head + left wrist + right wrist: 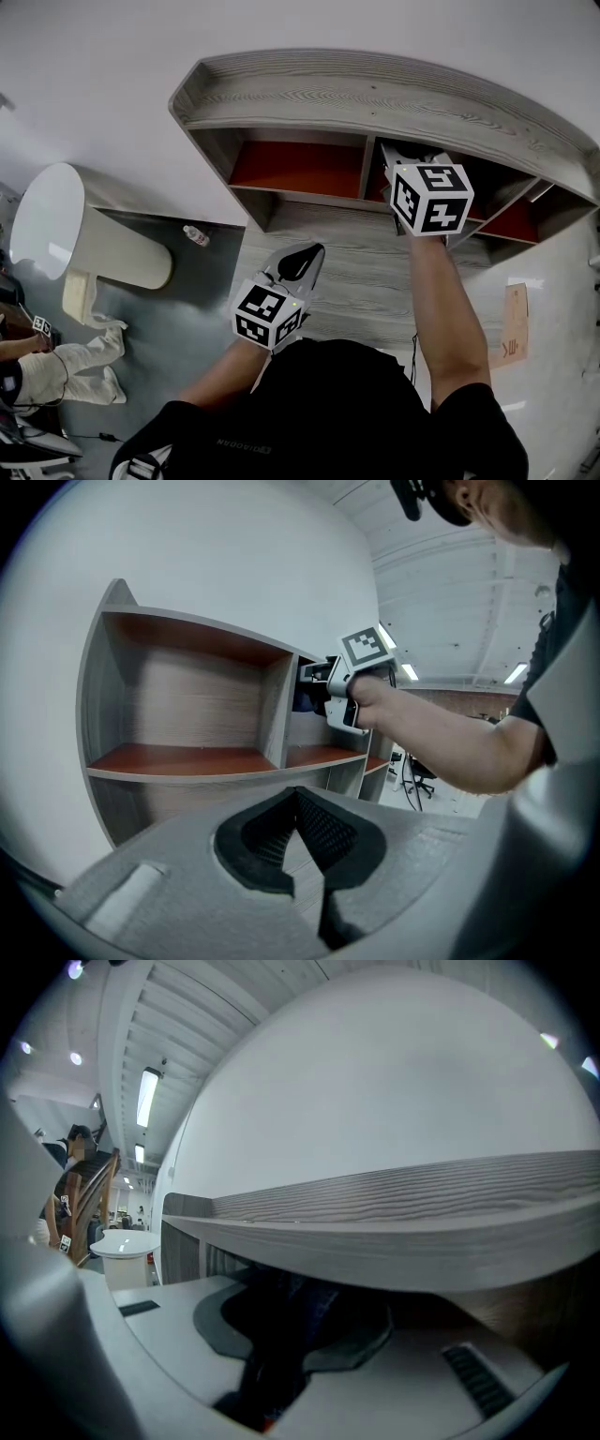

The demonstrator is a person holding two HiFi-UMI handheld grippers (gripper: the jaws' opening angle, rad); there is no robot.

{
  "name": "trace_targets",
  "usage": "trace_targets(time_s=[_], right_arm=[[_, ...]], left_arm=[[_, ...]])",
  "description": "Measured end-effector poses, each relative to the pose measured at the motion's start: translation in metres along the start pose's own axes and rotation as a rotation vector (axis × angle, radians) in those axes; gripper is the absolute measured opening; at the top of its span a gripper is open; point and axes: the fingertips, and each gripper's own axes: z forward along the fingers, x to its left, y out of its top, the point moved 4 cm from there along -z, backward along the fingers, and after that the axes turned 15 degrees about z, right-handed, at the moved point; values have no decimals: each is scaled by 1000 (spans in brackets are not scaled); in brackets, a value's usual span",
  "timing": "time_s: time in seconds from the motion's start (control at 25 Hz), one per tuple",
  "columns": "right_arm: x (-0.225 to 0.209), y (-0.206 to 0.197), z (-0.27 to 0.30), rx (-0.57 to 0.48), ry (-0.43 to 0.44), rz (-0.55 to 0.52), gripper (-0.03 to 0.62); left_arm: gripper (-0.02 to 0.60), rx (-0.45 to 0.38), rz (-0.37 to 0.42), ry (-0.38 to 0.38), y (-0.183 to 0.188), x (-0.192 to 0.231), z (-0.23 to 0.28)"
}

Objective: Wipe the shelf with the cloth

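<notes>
Upper centre-right of the head view: the right gripper point(418, 161) reaches into the middle bay of the shelf point(375, 86), jaws clamped on a bunched dark blue cloth point(298, 1321). This probably lets the cloth be pressed on the bay's surfaces under the top board point(394, 1218). Lower centre: the left gripper point(302, 264) hangs in front of the shelf, jaws together on nothing, likely parked clear of the working arm. The cloth sticks out of the jaws forward into the bay, too wadded and shadowed to give a long axis.
</notes>
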Motion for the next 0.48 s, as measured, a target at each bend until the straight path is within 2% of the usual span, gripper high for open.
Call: trace_targets(time_s=[0.48], right_arm=[[0, -9, -3, -5, -14, 2, 95]], left_arm=[[8, -1, 8, -3, 2, -1, 2]])
